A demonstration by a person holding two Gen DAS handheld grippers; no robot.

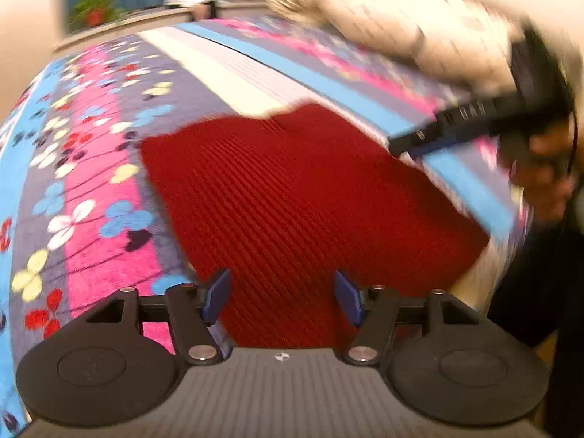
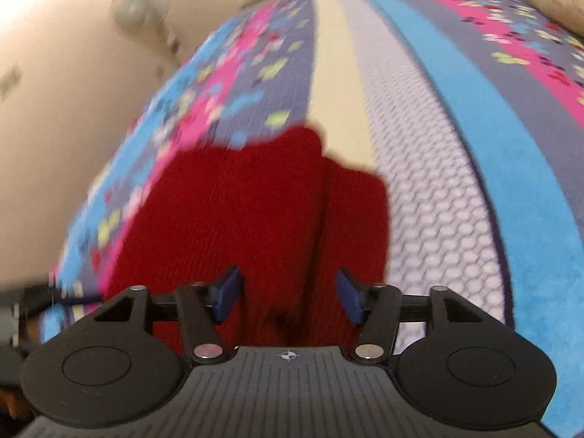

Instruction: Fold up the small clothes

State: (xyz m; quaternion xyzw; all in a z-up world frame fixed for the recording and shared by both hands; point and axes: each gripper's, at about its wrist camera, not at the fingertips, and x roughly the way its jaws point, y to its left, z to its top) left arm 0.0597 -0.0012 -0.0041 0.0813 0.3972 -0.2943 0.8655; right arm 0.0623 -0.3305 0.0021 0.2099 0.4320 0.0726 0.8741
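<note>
One red knitted garment (image 1: 310, 211) lies mid-frame on one flowered blanket (image 1: 91, 189), folded (a crease shows in the right wrist view). Two grippers: the left gripper (image 1: 283, 297) and right gripper (image 2: 288, 297) both gape wide, holding nothing. Blur smears the upper right pillow (image 1: 401, 18).

no words, brand names or numbers could be read in either view. the only sign was a small round crosshair mark, a circle cut into quarters, stamped at the front edge of the ribbed grey body of the left gripper (image 1: 283, 301) and, the same way, of the right gripper (image 2: 288, 299).
</note>
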